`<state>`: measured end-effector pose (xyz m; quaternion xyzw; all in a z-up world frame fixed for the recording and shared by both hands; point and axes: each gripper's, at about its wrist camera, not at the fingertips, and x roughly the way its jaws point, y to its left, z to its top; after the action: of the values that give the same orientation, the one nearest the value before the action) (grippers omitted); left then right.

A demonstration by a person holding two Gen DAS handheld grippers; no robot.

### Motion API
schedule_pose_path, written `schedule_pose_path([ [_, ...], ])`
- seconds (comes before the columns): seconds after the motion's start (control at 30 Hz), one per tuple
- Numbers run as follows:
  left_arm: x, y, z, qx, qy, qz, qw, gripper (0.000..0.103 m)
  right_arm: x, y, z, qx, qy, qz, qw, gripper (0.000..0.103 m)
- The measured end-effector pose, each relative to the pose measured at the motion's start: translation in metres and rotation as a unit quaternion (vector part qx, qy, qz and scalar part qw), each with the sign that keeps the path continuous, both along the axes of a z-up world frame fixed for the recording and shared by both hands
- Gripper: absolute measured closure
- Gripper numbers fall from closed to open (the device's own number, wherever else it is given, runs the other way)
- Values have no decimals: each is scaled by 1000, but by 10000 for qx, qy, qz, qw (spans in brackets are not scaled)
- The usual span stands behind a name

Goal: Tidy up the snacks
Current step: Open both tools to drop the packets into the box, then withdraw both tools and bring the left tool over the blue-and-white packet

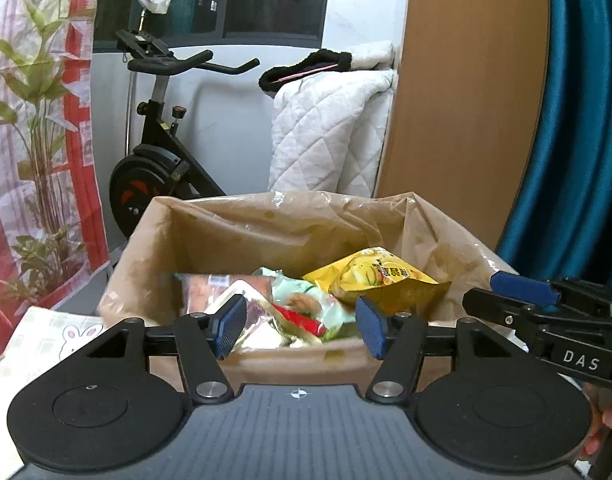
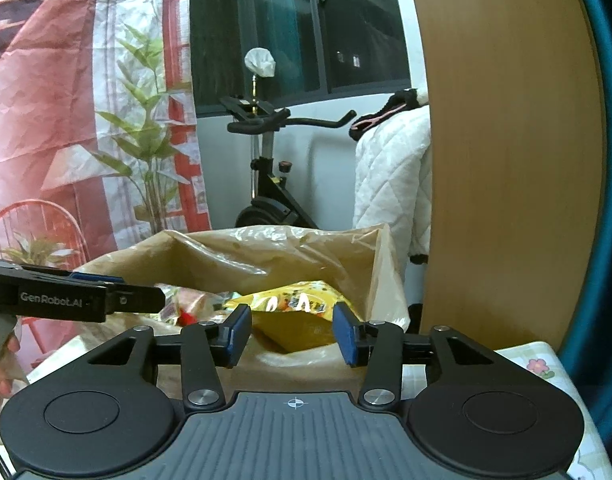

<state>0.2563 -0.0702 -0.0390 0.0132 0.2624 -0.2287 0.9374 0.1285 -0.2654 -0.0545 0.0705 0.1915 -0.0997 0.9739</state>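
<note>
Snacks (image 1: 306, 304) sit in the brown paper bag (image 1: 234, 228), middle of the frame. Yellow chip bag (image 2: 294, 300) looks light, puffy and maybe slippery; pinch its crinkly top edge. Left claw (image 1: 298, 326) and right claw (image 2: 292, 334) are both spread apart, holding nothing.

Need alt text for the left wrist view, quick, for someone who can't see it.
The open left gripper hovers empty at the near edge of a plastic-lined cardboard box holding snack packets, including a yellow bag. The right gripper reaches in from the right; an exercise bike stands behind.
</note>
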Motion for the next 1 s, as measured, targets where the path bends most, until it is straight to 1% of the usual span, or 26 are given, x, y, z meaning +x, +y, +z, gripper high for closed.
schedule_pose_path([
  [0.23,-36,22,8,-38,-44,18,10000,40,-24,16,-1,137,-21,75,9999,60],
  [0.33,-48,28,6,-14,36,-20,10000,40,-33,22,-1,164,-22,101,9998,60],
  [0.43,-56,34,0,20,111,-11,9999,40,-39,29,-3,212,27,162,9996,59],
  [0.8,-63,44,-28,-56,555,38,9984,40,-46,40,-24,369,397,287,9981,59],
  [1.0,-69,53,-52,-103,963,19,9953,40,-47,50,-41,421,649,402,9962,59],
])
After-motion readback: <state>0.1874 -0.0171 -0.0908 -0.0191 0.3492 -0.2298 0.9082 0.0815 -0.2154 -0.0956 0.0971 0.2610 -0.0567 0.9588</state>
